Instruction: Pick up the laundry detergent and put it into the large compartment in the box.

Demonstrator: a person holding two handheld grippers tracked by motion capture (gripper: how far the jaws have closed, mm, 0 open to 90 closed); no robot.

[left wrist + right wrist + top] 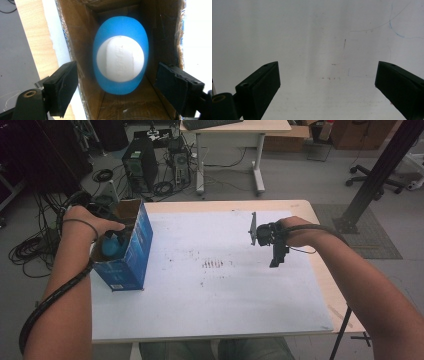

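Observation:
A blue cardboard box (pixel 131 251) with its top open stands on the left part of the table. Inside it rests a blue oval object with a white round face (pixel 120 56), which also shows as a blue shape (pixel 111 247) through the box's mouth. My left gripper (pixel 120 87) hangs over that opening, open, its jaws wide on either side of the blue object and clear of it. My right gripper (pixel 277 256) points down above the white sheet (pixel 215 275) right of centre. In its own view my right gripper (pixel 327 85) is open with nothing between the jaws.
The box's brown inner walls (pixel 82 50) close in on both sides of the left jaws. The white sheet carries small dark marks (pixel 212 264) near its middle. The table's wooden edge (pixel 330 280) runs along the right. Desks, computers and cables stand on the floor beyond.

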